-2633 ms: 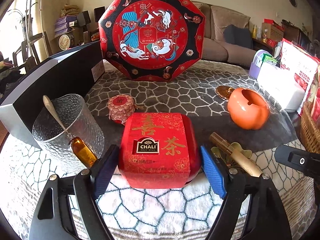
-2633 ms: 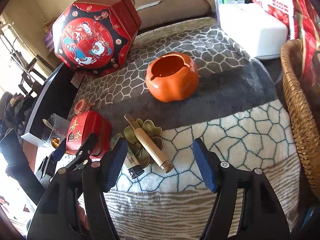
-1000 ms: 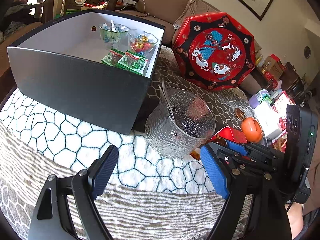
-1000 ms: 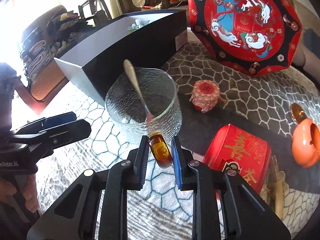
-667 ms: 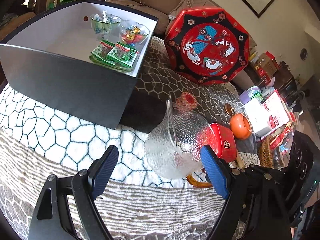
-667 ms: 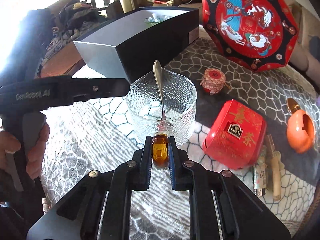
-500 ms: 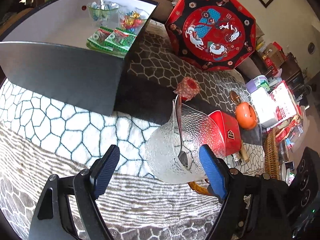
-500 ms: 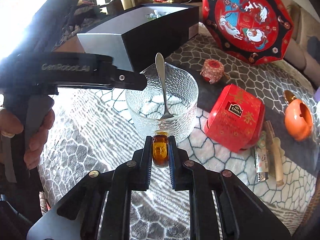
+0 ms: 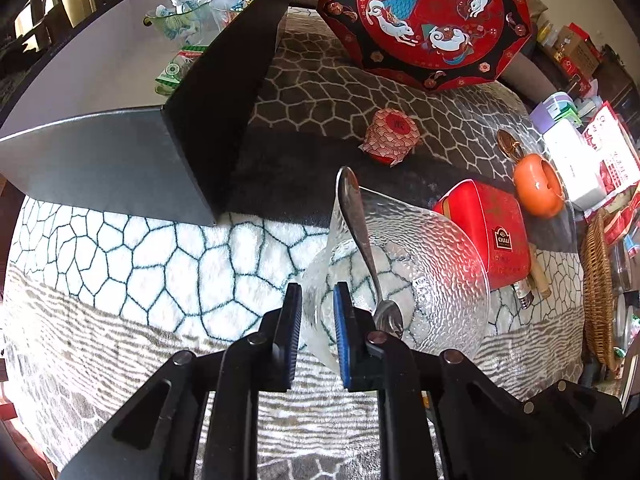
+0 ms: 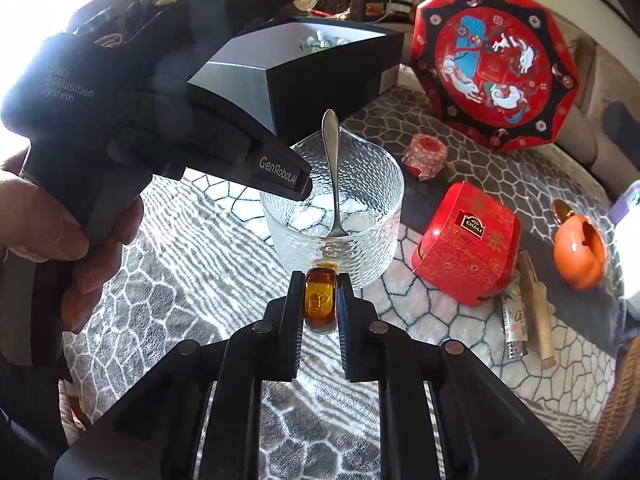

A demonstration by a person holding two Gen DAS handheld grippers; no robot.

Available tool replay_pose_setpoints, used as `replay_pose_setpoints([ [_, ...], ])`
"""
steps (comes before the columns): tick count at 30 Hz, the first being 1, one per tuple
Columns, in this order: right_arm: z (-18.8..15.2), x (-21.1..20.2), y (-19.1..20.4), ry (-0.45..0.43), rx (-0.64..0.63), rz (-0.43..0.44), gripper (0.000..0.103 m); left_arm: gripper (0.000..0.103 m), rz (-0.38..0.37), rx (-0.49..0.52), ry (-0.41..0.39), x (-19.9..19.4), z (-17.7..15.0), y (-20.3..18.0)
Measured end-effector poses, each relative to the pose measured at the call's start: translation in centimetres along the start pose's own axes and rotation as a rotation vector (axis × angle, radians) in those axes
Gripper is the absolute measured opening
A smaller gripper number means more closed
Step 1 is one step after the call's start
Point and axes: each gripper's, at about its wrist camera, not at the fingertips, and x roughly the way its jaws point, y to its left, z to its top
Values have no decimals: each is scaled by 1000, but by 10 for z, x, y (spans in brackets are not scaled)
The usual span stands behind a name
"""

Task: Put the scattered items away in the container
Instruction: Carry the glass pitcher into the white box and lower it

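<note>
A textured glass pitcher (image 9: 420,264) with a metal spoon (image 9: 358,224) in it stands on the patterned cloth. My left gripper (image 9: 317,292) points down over its near rim. The jaws are closing, with the glass wall between the blue pads. In the right wrist view my right gripper (image 10: 319,280) is shut on the pitcher's amber handle (image 10: 319,300). The left gripper's black body crosses above the pitcher (image 10: 360,184), held by a hand (image 10: 60,240). The open black box (image 9: 120,152) with sweets inside stands at the left, behind the pitcher.
A red tea tin (image 9: 488,232), a small patterned jar (image 9: 392,134), an orange ashtray (image 9: 538,184), a lighter (image 10: 514,324) and a wooden tube (image 10: 538,312) lie right of the pitcher. A red octagonal box (image 9: 424,20) leans behind. A wicker basket (image 9: 598,288) is at the far right.
My left gripper has swung over the pitcher and its wide jaws have closed in on the glass wall. The right gripper has stayed shut on the amber handle.
</note>
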Motion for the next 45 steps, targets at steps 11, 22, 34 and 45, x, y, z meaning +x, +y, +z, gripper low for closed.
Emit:
replay_pose_setpoints([
  [11,71,-62,22,-60,-45,-13,14,15,-58,-25,-93,-86,32,20],
  [22,213,-42,48,-102,-70,67,14,7,-70,-141,-146,-146,117,107],
  [34,308,99,74,-71,-132,85,14,7,-20,-266,-143,-81,205,215],
  [45,326,202,62,87,-138,85,14,7,19,-264,-90,10,233,250],
])
